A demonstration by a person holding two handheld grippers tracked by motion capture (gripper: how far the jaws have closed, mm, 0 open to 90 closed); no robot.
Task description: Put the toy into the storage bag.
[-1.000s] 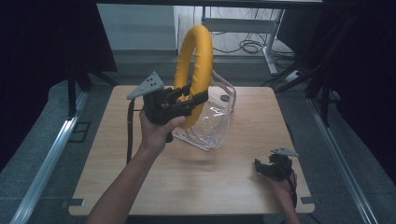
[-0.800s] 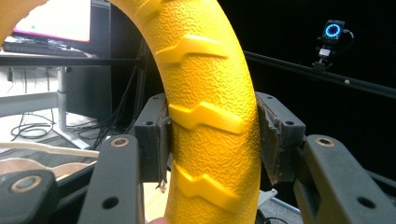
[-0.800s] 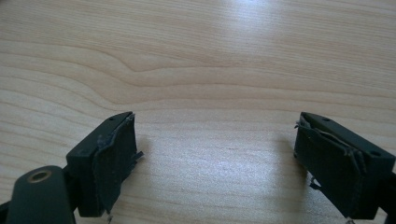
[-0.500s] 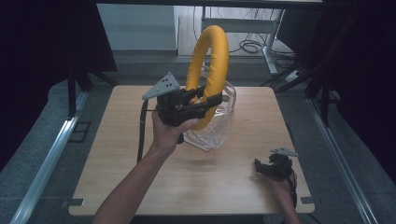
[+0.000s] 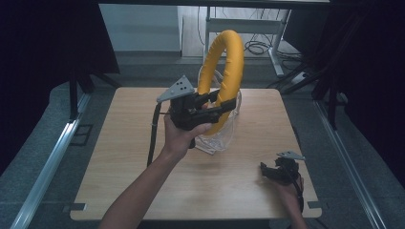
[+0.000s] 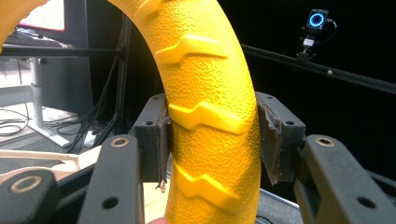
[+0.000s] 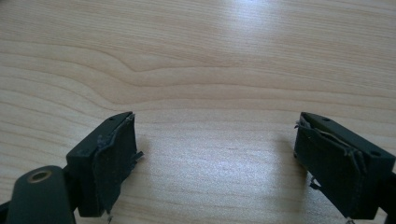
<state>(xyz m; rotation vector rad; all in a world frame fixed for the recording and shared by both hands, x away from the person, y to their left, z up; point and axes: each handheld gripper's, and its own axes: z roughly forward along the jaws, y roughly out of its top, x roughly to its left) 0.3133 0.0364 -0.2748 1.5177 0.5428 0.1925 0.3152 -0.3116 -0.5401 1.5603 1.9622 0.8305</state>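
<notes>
Yellow ring (image 6: 210, 116) clamped in left gripper (image 5: 224, 102); right gripper (image 7: 219, 163) agape.

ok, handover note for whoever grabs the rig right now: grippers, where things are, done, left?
Left gripper: shut on the yellow ring, jaws clamping its textured band from both sides, held upright above the table.
Right gripper: open, holding nothing, low over the table's near right corner.
Clear plastic bag: on the table directly under and behind the ring; whether ring and bag touch cannot be told.
Done: ring gripped and lifted.
Left: probably either lowering the ring into the bag or finishing pulling it clear; the right gripper may need to steady the bag.
</notes>
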